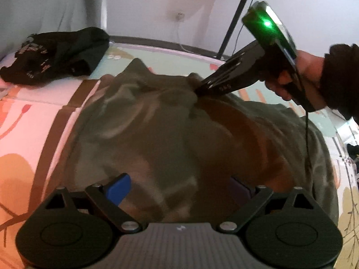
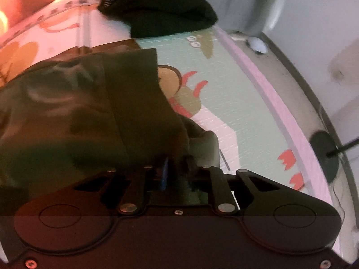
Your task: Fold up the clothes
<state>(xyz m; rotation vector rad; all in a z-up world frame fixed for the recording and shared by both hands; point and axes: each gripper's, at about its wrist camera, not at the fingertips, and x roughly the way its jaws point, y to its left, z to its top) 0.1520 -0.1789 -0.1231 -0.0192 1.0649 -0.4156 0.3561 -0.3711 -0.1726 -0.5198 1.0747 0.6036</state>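
An olive-green garment (image 1: pixel 157 130) lies rumpled on a patterned play mat (image 1: pixel 27 116). My left gripper (image 1: pixel 179 188) hovers over its near part, open, the blue pad (image 1: pixel 119 188) far from the other finger. A hand in a dark sleeve (image 1: pixel 336 76) holds my right gripper (image 1: pixel 199 88), which pinches a raised fold at the garment's far edge. In the right wrist view that gripper (image 2: pixel 175 168) has its fingers close together with olive cloth (image 2: pixel 89 112) bunched between them. The garment's straight folded edge runs towards the mat (image 2: pixel 224 89).
A crumpled black garment (image 1: pixel 56 53) (image 2: pixel 157 6) lies at the mat's far corner by the wall. A black stand pole (image 1: pixel 235 18) rises behind the mat, its round base (image 2: pixel 325 154) on the floor beside the mat's pink border. A small white object (image 2: pixel 258 43) lies by the wall.
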